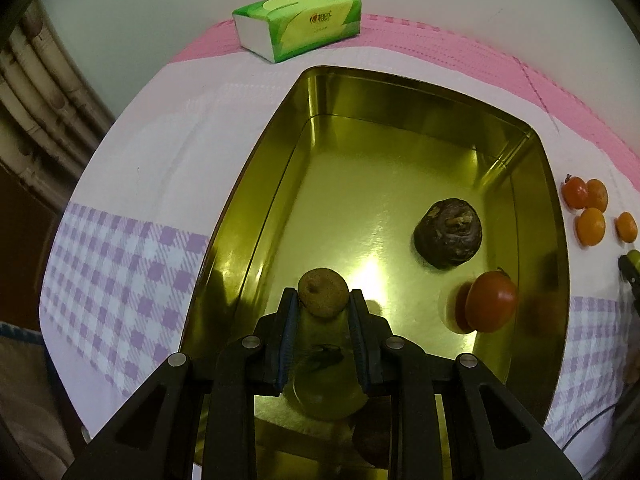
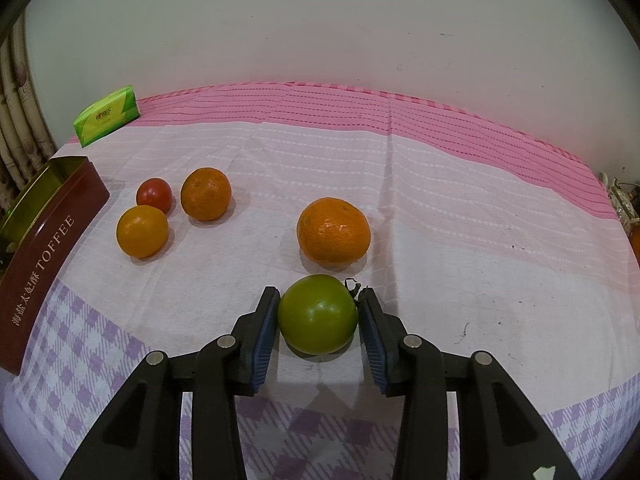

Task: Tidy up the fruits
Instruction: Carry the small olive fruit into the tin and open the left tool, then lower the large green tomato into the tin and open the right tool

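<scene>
My left gripper (image 1: 323, 300) hangs over the gold-lined tin (image 1: 256, 184), shut on a small brown round fruit (image 1: 323, 293) at its fingertips. On the tin floor lie a dark brown fruit (image 1: 448, 233) and a red tomato (image 1: 490, 302). In the right wrist view a green tomato (image 2: 318, 314) rests on the cloth between the fingers of my right gripper (image 2: 320, 304). The left pad (image 2: 266, 328) is against it, and a thin gap shows at the right pad. Beyond lie a large orange (image 2: 334, 234), two smaller oranges (image 2: 206, 193) (image 2: 142, 231) and a small red tomato (image 2: 154, 194).
A green tissue pack (image 1: 298, 24) (image 2: 107, 116) sits at the back of the cloth near the wall. The tin's maroon outer wall (image 2: 48, 256) reads TOFFEE at the left of the right wrist view. Curtain folds (image 1: 36, 92) hang at the far left.
</scene>
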Demonstrator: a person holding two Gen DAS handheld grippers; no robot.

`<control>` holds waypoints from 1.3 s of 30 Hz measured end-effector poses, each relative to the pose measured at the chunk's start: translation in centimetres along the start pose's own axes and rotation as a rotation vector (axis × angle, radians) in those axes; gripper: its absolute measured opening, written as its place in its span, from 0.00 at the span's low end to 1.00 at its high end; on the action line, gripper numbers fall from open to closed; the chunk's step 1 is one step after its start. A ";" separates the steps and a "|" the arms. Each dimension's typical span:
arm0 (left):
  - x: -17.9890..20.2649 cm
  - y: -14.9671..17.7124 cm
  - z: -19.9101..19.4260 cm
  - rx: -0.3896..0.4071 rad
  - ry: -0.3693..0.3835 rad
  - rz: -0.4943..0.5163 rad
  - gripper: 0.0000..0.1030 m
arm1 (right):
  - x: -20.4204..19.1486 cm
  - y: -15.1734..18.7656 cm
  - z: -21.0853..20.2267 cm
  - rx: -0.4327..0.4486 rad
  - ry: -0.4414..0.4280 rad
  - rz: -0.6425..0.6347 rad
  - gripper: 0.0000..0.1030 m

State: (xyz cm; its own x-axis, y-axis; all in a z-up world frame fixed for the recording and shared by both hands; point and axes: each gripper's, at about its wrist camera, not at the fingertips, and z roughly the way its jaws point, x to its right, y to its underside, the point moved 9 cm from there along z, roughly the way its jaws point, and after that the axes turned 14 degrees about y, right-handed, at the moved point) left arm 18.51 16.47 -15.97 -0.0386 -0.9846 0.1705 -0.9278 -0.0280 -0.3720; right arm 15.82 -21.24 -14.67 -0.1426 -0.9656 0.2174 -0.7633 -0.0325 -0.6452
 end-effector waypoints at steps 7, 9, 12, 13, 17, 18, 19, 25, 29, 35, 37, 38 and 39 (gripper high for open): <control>-0.3 -0.1 -0.2 0.001 0.000 -0.007 0.26 | 0.1 0.0 0.1 0.000 -0.001 0.001 0.37; -0.3 -0.1 -0.6 0.007 0.004 -0.012 0.27 | 0.0 0.0 0.0 0.000 0.000 0.000 0.37; 0.2 -0.5 -2.2 0.059 -0.014 0.010 0.28 | 0.1 0.0 0.0 -0.001 -0.001 0.001 0.37; 0.4 -0.7 -2.9 0.085 -0.014 0.022 0.31 | 0.0 0.0 0.0 0.000 0.000 0.000 0.37; 0.8 -1.2 -5.8 0.179 -0.007 0.025 0.48 | 0.1 0.0 0.0 -0.001 -0.003 0.002 0.37; 0.6 -1.2 -6.4 0.191 -0.013 0.018 0.49 | 0.1 -0.1 0.0 -0.001 -0.005 0.002 0.37; 0.3 -1.1 -6.7 0.195 -0.014 0.012 0.50 | 0.1 -0.1 0.0 0.000 -0.006 0.003 0.37; -1.8 0.1 -8.3 0.197 -0.012 -0.036 0.50 | 0.1 0.0 -0.2 0.002 -0.013 0.003 0.31; -2.9 0.7 -9.4 0.227 -0.020 -0.049 0.51 | -0.7 -0.3 -1.0 -0.012 -0.045 0.023 0.31; -4.3 1.8 -10.7 0.256 -0.018 -0.077 0.51 | -7.1 -2.9 -6.3 0.062 -0.193 -0.039 0.31; -4.9 2.1 -10.9 0.262 -0.015 -0.100 0.51 | -10.2 -3.4 -8.3 0.086 -0.264 -0.080 0.31; -5.2 2.3 -11.1 0.264 -0.020 -0.113 0.51 | -12.3 -3.6 -9.7 0.103 -0.306 -0.112 0.31; -5.5 2.4 -11.1 0.266 -0.028 -0.123 0.51 | -13.9 -3.7 -10.6 0.111 -0.336 -0.134 0.31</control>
State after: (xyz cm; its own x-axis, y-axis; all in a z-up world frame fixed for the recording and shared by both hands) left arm 12.35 23.72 -7.68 0.0813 -0.9753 0.2054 -0.7950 -0.1878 -0.5768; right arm 13.99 -4.93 -7.54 0.1825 -0.9811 0.0650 -0.6859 -0.1744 -0.7065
